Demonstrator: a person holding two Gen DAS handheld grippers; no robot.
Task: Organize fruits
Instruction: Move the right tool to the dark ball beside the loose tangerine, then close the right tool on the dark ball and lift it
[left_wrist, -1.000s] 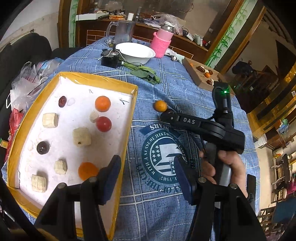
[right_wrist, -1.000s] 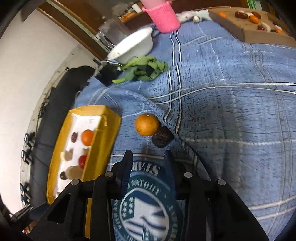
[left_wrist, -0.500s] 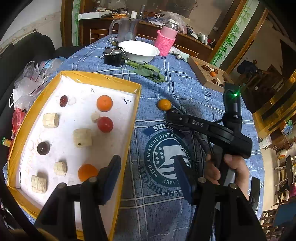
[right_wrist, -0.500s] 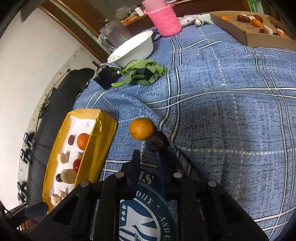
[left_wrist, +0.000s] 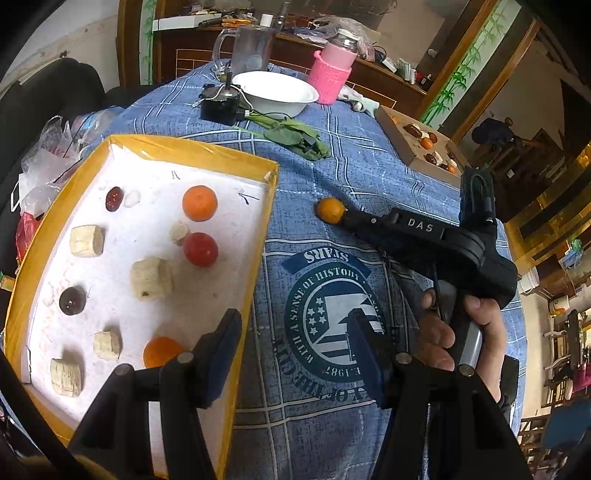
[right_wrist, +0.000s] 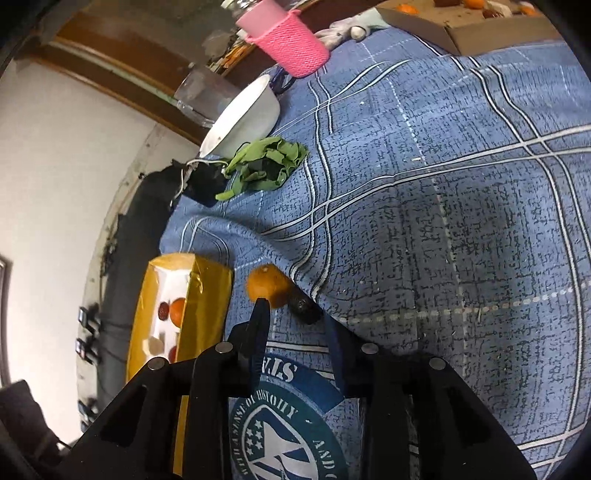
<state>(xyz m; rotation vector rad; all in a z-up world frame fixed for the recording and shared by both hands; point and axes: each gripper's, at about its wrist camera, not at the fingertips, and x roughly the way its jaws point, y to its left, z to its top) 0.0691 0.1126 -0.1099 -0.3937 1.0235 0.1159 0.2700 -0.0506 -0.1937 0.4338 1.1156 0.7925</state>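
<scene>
Lying on the blue checked cloth over the surface, a small orange fruit and a dark wrinkled fruit are seen touching, just beside the yellow-rimmed tray. The right gripper is held low around them — jaws parted, nothing gripped. The left gripper is held wide open across the tray's rim — empty; sorted fruits are seen inside.
</scene>
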